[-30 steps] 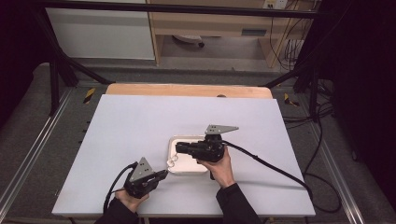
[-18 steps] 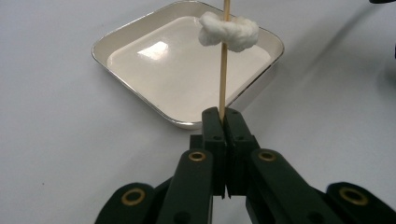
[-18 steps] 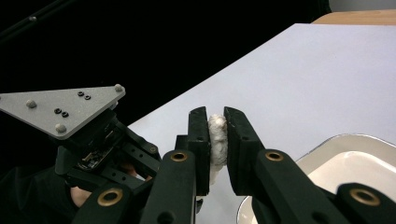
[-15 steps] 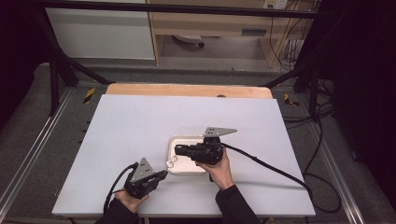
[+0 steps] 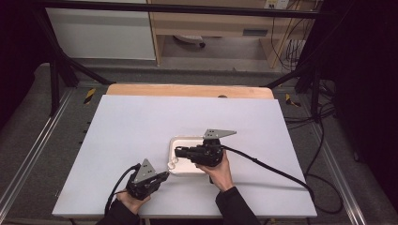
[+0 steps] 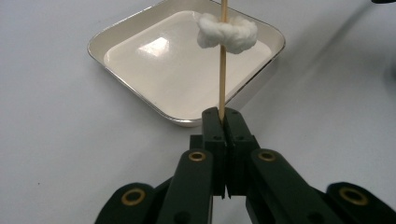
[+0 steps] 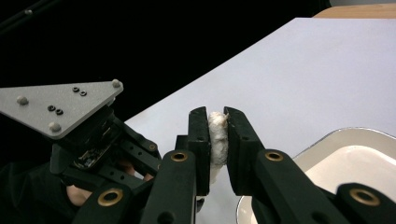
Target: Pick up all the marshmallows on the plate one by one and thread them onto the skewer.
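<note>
Pinching a wooden skewer (image 6: 222, 70), the left gripper (image 6: 222, 114) stays-free shut; the right gripper (image 7: 217, 128) clamps a marshmallow (image 7: 217, 140).

The left gripper (image 5: 162, 176) sits low in the person's left hand (image 5: 133, 199), its jaws pressed together and pointing toward the right gripper (image 5: 178, 151). The right hand (image 5: 220, 171) holds that gripper level, jaws aimed leftward and nearly closed, just ahead of the left one.
</note>
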The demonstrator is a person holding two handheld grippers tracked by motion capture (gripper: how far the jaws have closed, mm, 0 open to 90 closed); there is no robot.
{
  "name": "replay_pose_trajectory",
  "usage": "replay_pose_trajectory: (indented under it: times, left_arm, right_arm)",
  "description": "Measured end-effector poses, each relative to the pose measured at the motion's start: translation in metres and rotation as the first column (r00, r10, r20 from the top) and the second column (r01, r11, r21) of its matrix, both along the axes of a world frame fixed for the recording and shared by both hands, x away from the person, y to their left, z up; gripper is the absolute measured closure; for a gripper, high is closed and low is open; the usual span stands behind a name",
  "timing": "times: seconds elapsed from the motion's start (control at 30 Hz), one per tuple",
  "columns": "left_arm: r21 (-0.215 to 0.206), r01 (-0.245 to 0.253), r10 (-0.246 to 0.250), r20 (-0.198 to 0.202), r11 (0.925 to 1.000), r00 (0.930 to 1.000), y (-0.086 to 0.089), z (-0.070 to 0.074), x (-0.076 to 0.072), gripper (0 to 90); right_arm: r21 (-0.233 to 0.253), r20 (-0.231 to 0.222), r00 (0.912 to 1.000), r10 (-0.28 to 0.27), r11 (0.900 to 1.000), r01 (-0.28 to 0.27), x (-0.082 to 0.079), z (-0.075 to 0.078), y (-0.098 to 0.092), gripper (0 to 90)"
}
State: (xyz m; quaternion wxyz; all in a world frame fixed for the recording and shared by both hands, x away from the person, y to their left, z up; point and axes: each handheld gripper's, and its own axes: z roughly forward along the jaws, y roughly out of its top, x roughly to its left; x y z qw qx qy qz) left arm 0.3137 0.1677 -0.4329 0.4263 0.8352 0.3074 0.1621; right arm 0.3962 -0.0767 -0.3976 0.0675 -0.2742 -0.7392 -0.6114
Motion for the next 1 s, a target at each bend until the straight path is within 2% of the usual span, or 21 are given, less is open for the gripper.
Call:
replay_pose_trajectory:
  times: [0.1, 0.17, 0.23, 0.3, 0.37, 0.4, 0.43, 0.53, 0.67, 0.77, 0.9, 1.0]
  left_arm:
    - [-0.021, 0.012, -0.012, -0.008, 0.9997, 0.9999, 0.0, 0.0, 0.001, 89.1]
    - [-0.05, 0.016, -0.017, -0.019, 0.9986, 0.9997, 0.0, 0.001, 0.004, 89.1]
    - [-0.079, 0.016, -0.018, -0.024, 0.9967, 0.9995, 0.002, 0.003, 0.005, 89.1]
    - [-0.082, 0.015, -0.017, -0.021, 0.9965, 0.9996, 0.003, 0.003, 0.005, 89.0]
    - [-0.082, 0.008, -0.01, -0.02, 0.9966, 0.9997, 0.003, 0.003, 0.005, 89.0]
    - [-0.084, 0.005, -0.007, -0.026, 0.9964, 0.9996, 0.004, 0.003, 0.006, 89.0]
    - [-0.086, -0.001, -0.001, -0.024, 0.9963, 0.9997, 0.006, 0.003, 0.006, 89.0]
    - [-0.114, 0.008, -0.01, -0.022, 0.9935, 0.9997, 0.008, 0.004, 0.009, 89.0]
    - [-0.115, -0.001, -0.002, -0.029, 0.9934, 0.9996, 0.009, 0.005, 0.011, 89.0]
    - [-0.108, -0.006, 0.002, -0.037, 0.9941, 0.9993, 0.009, 0.006, 0.013, 88.9]
    - [-0.095, -0.019, 0.015, -0.049, 0.9953, 0.9987, 0.011, 0.012, 0.018, 88.8]
    - [-0.074, -0.019, 0.015, -0.051, 0.9971, 0.9986, 0.011, 0.015, 0.021, 88.8]
  right_arm:
    - [-0.014, 0.007, 1.0, -0.001, 1.0, 0.001, 0.001, 0.001, -0.002, 81.3]
    - [-0.026, 0.014, 0.9999, -0.006, 1.0, 0.007, 0.001, 0.006, -0.004, 79.3]
    - [-0.04, 0.036, 0.9993, -0.01, 0.999, 0.011, 0.001, 0.009, -0.007, 66.8]
    - [-0.064, 0.06, 0.9982, -0.008, 0.998, 0.012, -0.001, 0.011, -0.009, 59.9]
    - [-0.078, 0.066, 0.9978, -0.004, 0.997, 0.009, -0.001, 0.011, -0.01, 48.0]
    - [-0.09, 0.093, 0.9953, -0.027, 0.995, 0.035, -0.002, 0.012, -0.011, 39.9]
    - [-0.097, 0.116, 0.9924, -0.041, 0.994, 0.053, -0.002, 0.012, -0.014, 37.6]
    - [-0.09, 0.122, 0.9899, -0.072, 0.992, 0.083, -0.002, 0.01, -0.025, 25.3]
    - [-0.142, 0.128, 0.9853, -0.113, 0.981, 0.131, -0.001, 0.003, -0.047, 14.2]
    - [-0.206, 0.125, 0.9816, -0.144, 0.964, 0.168, -0.001, -0.007, -0.063, 6.3]
    - [-0.248, 0.095, 0.98, -0.175, 0.949, 0.194, -0.002, -0.017, -0.083, 2.4]
    - [-0.277, 0.096, 0.9757, -0.197, 0.936, 0.216, -0.004, -0.024, -0.096, 0.7]
